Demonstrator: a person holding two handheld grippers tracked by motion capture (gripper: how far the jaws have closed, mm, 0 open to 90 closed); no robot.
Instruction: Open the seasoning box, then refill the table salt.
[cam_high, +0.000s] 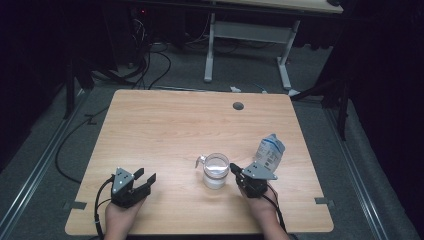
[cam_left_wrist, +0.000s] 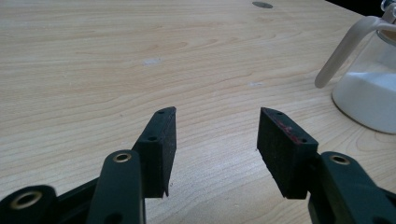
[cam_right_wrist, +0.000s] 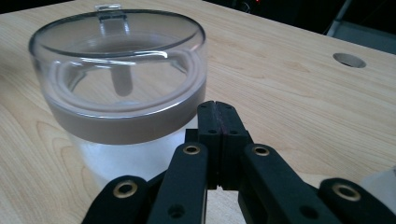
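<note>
Pale wooden bench (cam_high: 165, 125) with a fine, straight grain, rounded corners and a round cable hole (cam_high: 238, 106) near its far edge, seen from above. A clear glass jar (cam_high: 216, 171) stands near the middle of the bench's near half. It is cylindrical, holds a white powdery fill in its lower part, and carries a clear domed lid with a cloudy sealing ring below it. A pale curved clasp (cam_high: 200, 161) juts from its left side.

The right gripper (cam_high: 234, 168), of matte black plastic with brass-coloured rivets, lies just beside the jar's right wall; its jaws are pressed flat together with nothing between them. In the right gripper view the joined tips (cam_right_wrist: 218, 112) sit against or just short of the jar (cam_right_wrist: 121, 88) below the lid; contact cannot be judged. A white and blue crumpled packet (cam_high: 269, 153) stands tilted just beyond the right gripper; its print is too small to read.

The left gripper (cam_high: 145, 178) rests well apart from the jar, toward the bench's near left corner, with its jaws spread wide over bare wood. In the left gripper view the pads (cam_left_wrist: 161, 149) are thick, dark, rubbery blocks, one with a faint reddish smear, and the jar (cam_left_wrist: 369, 93) is cut off at the right edge, showing its clasp (cam_left_wrist: 343, 51) and white contents.

The floor beyond is grey, with dark cables (cam_high: 150, 65) and a white frame (cam_high: 247, 40); the surroundings are too dark to resolve.
</note>
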